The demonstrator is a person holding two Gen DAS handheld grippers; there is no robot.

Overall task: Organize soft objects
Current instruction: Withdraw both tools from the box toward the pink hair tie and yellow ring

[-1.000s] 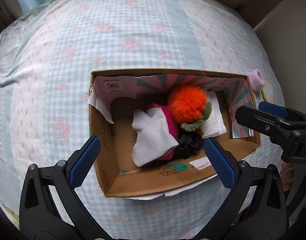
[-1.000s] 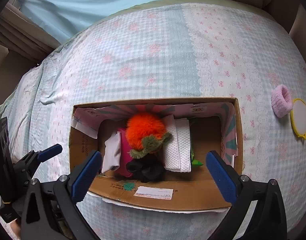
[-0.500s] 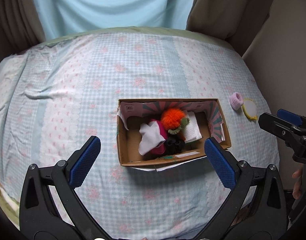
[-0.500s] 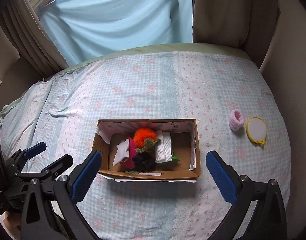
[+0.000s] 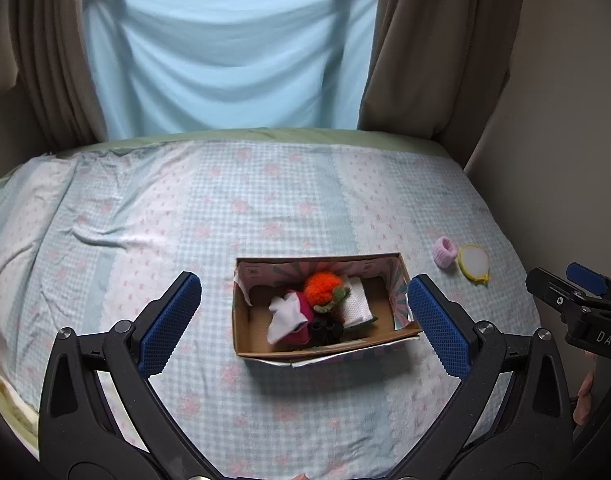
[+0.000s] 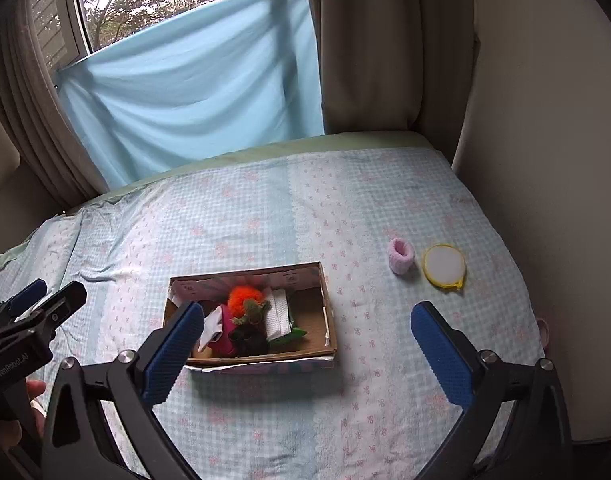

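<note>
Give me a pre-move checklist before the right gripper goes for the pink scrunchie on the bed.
1. Right gripper open and empty: ok, jaws spread wide with nothing between them.
2. Left gripper open and empty: ok.
3. Pink scrunchie free to grasp: ok, it lies on the bedsheet, close to the yellow-rimmed round pad; touching or not, cannot tell.
4. Path to the scrunchie unblocked: ok, only bare sheet lies between the right gripper and it.
5. Cardboard box has room: ok, its right end shows bare floor beside the orange pom-pom and white cloth.
6. All soft items packed: not ok, scrunchie and pad lie outside.
</note>
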